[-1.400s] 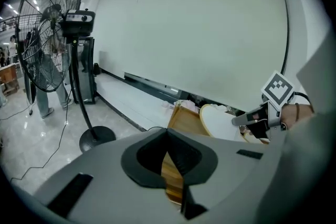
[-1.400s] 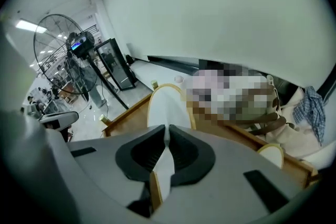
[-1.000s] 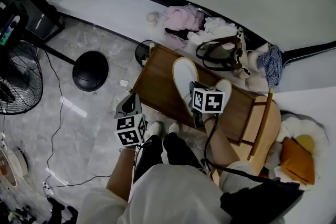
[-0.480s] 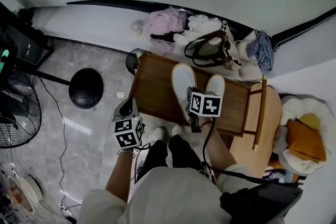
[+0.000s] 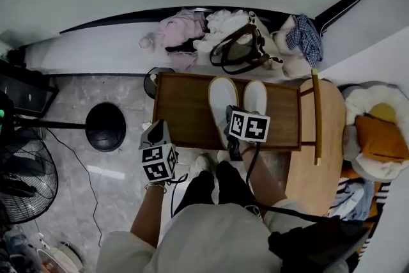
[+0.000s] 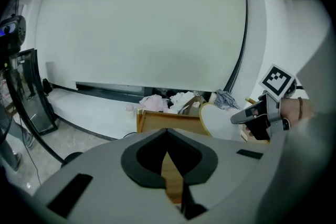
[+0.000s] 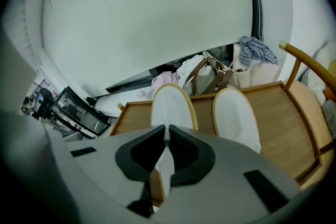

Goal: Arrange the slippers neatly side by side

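Note:
Two white slippers with tan rims are on the wooden table point(image 5: 185, 115). The left slipper point(image 5: 222, 94) and the right slipper point(image 5: 255, 96) point the same way, close together. My right gripper point(image 5: 228, 116) is shut on the heel edge of the left slipper point(image 7: 170, 105), with thin white material pinched between the jaws point(image 7: 167, 129). The right slipper point(image 7: 236, 115) lies free beside it. My left gripper point(image 5: 158, 126) hangs over the floor off the table's left front corner. Its jaws point(image 6: 167, 131) are shut with nothing in them.
A brown handbag point(image 5: 239, 54), pink clothes point(image 5: 182, 32) and a plaid cloth point(image 5: 303, 35) lie behind the table. A wooden chair point(image 5: 316, 118) stands at its right, with cushions point(image 5: 380, 137) beyond. A black round base point(image 5: 105, 126), a bin point(image 5: 156, 77) and a fan point(image 5: 25, 182) are at the left.
The head view has turned. The held left slipper and the right slipper now sit closer together and parallel. The left gripper stays shut and empty off the table's left.

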